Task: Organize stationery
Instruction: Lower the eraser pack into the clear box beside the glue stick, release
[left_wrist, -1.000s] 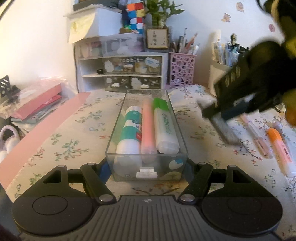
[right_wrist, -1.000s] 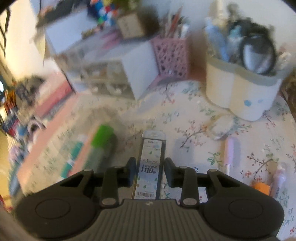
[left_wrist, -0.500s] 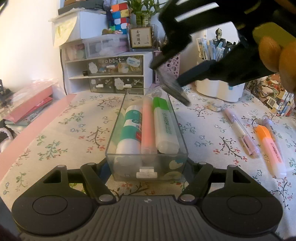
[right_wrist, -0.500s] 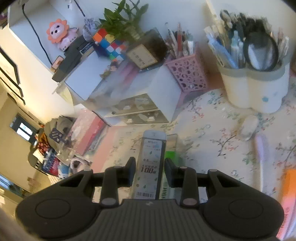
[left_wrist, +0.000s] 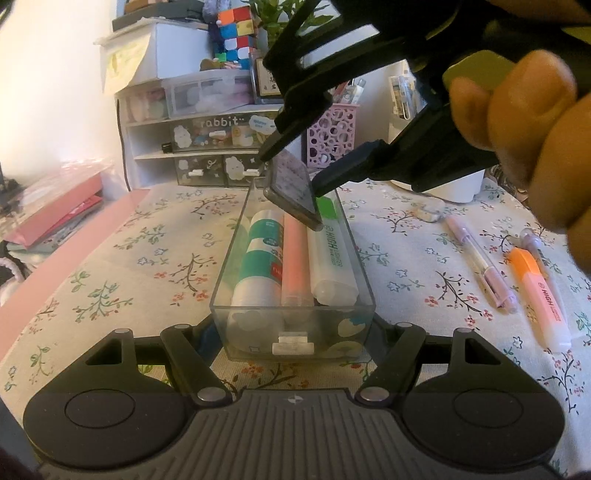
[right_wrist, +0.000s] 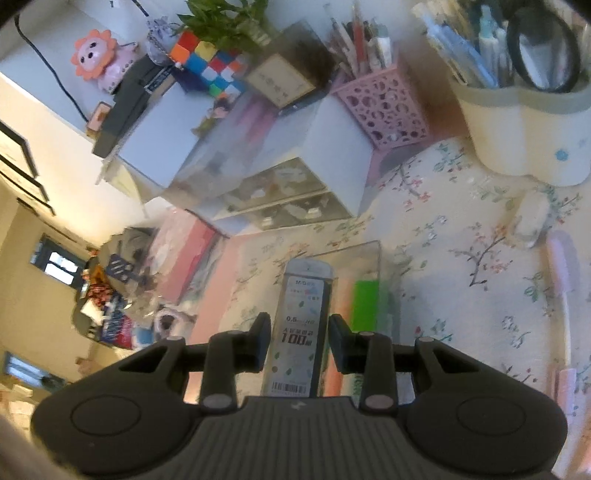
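Clear plastic tray (left_wrist: 364, 295), long and narrow with straight walls, sits on the flower-print cloth over the tabletop (left_wrist: 110, 266). Inside it, side by side: a fat white tube with teal bands (left_wrist: 260, 258), a slim salmon-pink pen (left_wrist: 295, 258) and a white highlighter with a green cap (left_wrist: 330, 254). Their near ends go blurry behind the tray's front wall.

The left gripper (left_wrist: 293, 332) is clamped on the tray's near end, one finger on each side wall.

The right gripper (right_wrist: 299, 341) pinches a flat, hard, see-through lead case (right_wrist: 301, 332) with a printed label and a barcode. The case is tilted, its lower corner hanging over the far half of the tray, right by the green cap; can't tell if it touches. From the left camera you only see its dotted back side. A hand (left_wrist: 524, 122) wraps the right gripper's handle, cut off at the frame edge.

Off to the right on the cloth lie a pale purple pen (left_wrist: 480, 262) and an orange-capped highlighter (left_wrist: 543, 299). Behind them stand a pink perforated pen cup (left_wrist: 332, 136) and a white pot (right_wrist: 524, 129) crammed with pens.
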